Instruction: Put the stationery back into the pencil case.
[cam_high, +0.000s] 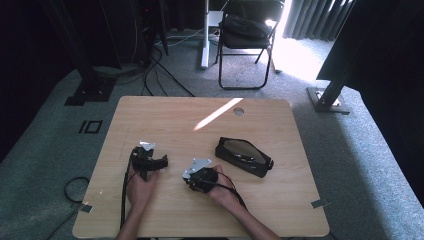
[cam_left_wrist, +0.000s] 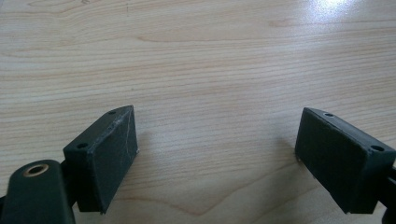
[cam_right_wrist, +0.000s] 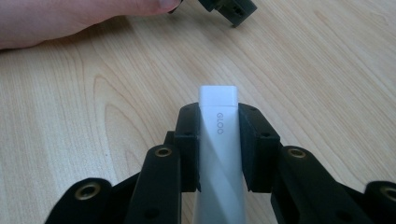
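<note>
My right gripper (cam_right_wrist: 218, 122) is shut on a white rectangular stick (cam_right_wrist: 217, 100) marked "GLOO". The stick stands up between the two black pads, and its top end pokes out past them just above the wooden table (cam_right_wrist: 327, 84). My left gripper (cam_left_wrist: 217, 126) is open, its jaws set wide apart over bare wood with nothing between them. From above, the left gripper (cam_high: 150, 161) and the right gripper (cam_high: 196, 178) sit close together near the table's front, each in a hand.
A black zip pouch (cam_high: 244, 156) lies on the table right of the grippers. The person's left hand (cam_right_wrist: 70, 18) and one jaw of the left gripper (cam_right_wrist: 231, 9) lie ahead of the stick. A folding chair (cam_high: 247, 35) and cables stand on the carpet beyond the table.
</note>
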